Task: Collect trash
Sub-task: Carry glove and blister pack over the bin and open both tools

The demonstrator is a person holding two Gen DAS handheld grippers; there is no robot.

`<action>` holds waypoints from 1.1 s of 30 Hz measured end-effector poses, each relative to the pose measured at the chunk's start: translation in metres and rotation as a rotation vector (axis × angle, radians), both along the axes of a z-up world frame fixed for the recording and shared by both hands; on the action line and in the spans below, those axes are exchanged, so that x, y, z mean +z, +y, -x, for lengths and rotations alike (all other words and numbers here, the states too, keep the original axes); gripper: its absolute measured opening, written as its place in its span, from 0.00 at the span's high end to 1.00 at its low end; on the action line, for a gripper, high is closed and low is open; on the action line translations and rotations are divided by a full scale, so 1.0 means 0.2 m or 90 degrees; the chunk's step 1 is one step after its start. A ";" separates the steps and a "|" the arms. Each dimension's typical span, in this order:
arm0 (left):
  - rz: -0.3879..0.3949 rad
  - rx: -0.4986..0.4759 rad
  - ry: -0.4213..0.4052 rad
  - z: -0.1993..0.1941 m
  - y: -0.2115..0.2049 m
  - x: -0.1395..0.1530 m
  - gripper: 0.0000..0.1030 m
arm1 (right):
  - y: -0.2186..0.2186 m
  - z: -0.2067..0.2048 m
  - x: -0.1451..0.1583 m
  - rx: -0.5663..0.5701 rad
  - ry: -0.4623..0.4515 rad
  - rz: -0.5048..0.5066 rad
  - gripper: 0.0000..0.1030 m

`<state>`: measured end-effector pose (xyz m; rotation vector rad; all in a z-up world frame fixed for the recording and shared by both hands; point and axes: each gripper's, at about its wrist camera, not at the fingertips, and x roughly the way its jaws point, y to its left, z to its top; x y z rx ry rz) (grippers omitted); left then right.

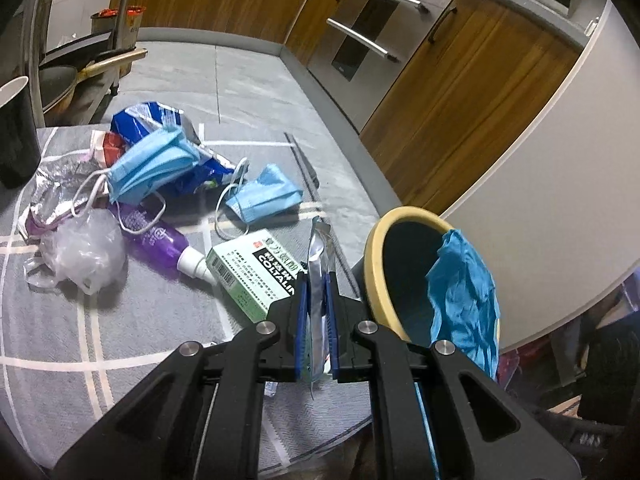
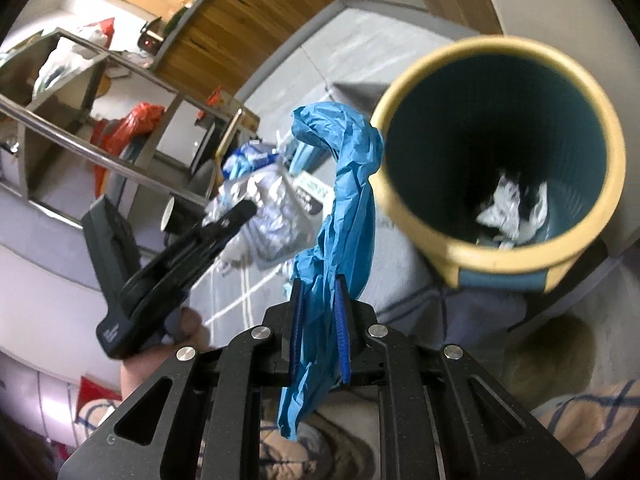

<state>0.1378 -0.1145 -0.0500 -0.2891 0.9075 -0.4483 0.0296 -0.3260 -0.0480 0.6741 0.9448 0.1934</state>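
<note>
Both grippers loaded beside bin [image 1: 374, 256].
Left gripper [image 1: 316, 304] jaws clenched on foil sachet [image 1: 318, 256]; right gripper [image 2: 320, 312] jaws grasping blue glove [image 2: 340, 184].

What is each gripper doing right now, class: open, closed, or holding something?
Left gripper: closed on a thin silver foil sachet.
Right gripper: closed on a crumpled blue glove, beside the bin.
</note>
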 end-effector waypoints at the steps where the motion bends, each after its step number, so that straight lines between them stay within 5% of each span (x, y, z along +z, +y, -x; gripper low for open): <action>1: 0.004 0.000 -0.003 0.00 0.00 0.02 0.92 | -0.02 -0.01 0.01 -0.007 -0.005 0.000 0.84; 18: 0.053 -0.024 -0.020 0.00 -0.14 0.17 0.92 | -0.31 -0.09 0.16 -0.077 -0.051 0.044 0.84; 33: 0.080 -0.082 -0.001 0.00 -0.50 0.14 0.92 | -0.45 -0.11 0.01 -0.126 -0.015 0.132 0.84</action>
